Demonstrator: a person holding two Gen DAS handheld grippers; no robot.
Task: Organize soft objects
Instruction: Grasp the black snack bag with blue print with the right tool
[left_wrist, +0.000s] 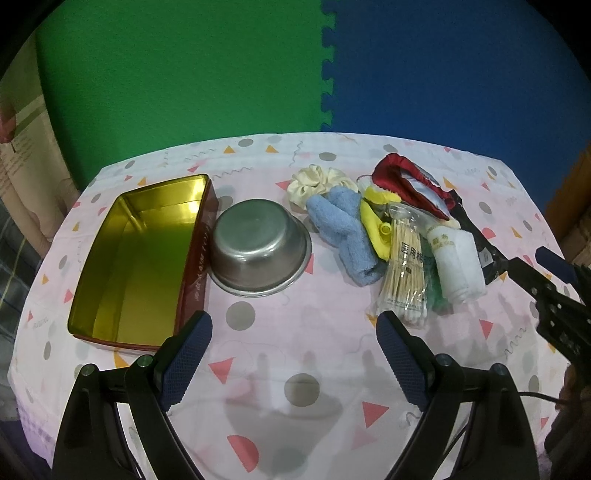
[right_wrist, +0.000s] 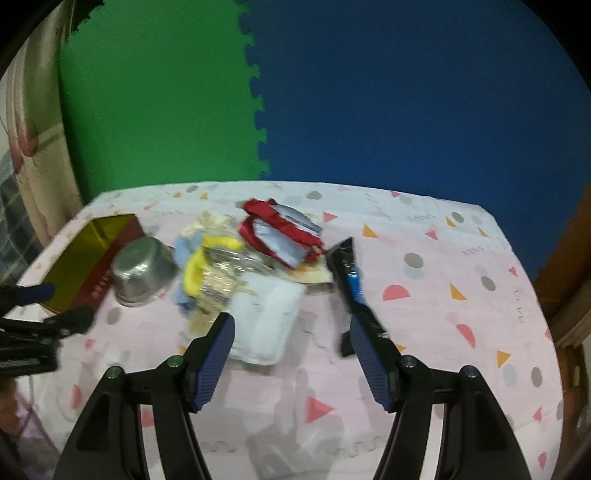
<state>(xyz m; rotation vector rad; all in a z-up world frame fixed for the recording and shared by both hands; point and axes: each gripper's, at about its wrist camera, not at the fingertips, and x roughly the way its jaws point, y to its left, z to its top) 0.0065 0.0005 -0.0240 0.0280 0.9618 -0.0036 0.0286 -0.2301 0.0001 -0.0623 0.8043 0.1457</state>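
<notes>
A heap of small items lies on the patterned tablecloth (left_wrist: 295, 350): a cream scrunchie (left_wrist: 317, 181), a light blue towel (left_wrist: 343, 229), a yellow balloon (left_wrist: 376, 225), a bag of cotton swabs (left_wrist: 404, 273), a white gauze roll (left_wrist: 458, 266) and a red satin headband (left_wrist: 410, 181). An open red tin (left_wrist: 136, 258) with a gold inside sits at the left. My left gripper (left_wrist: 293, 325) is open above bare cloth in front of the heap. My right gripper (right_wrist: 291, 325) is open, hovering close to the white gauze roll (right_wrist: 269, 321); its view is blurred.
An upturned steel bowl (left_wrist: 258, 247) stands between the tin and the heap. A long black packet (right_wrist: 351, 288) lies right of the heap. Green and blue foam mats (left_wrist: 325, 66) form the back wall. The table's edges drop off left and right.
</notes>
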